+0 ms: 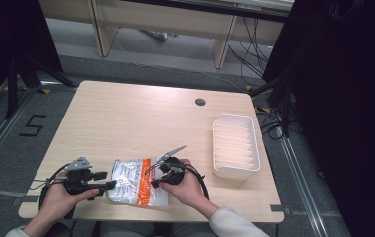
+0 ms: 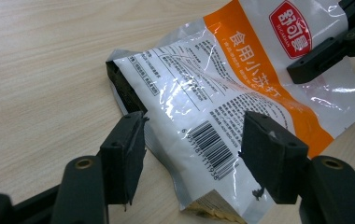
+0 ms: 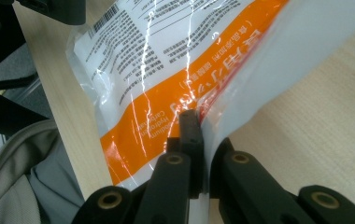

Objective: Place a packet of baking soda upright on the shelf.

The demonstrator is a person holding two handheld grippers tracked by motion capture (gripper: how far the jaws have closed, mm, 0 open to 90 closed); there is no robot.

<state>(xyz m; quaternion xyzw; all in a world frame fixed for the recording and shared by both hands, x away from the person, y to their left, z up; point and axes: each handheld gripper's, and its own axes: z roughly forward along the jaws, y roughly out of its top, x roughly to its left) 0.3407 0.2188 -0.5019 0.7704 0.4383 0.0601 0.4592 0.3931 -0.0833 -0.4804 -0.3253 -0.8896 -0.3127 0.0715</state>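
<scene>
- My right tongs are pinching the orange-and-white packet at its edge, jaws clamped together on the film.
- My left tongs are standing wide, the packet's barcode corner lying between the jaws; I'm not seeing the pads pressing it.
- The packet is lying on the counter near its front edge, between my two hands.
- A white tray is sitting well apart, on the right.

High view overlooks table; gripper views share the pouch close-up
</scene>
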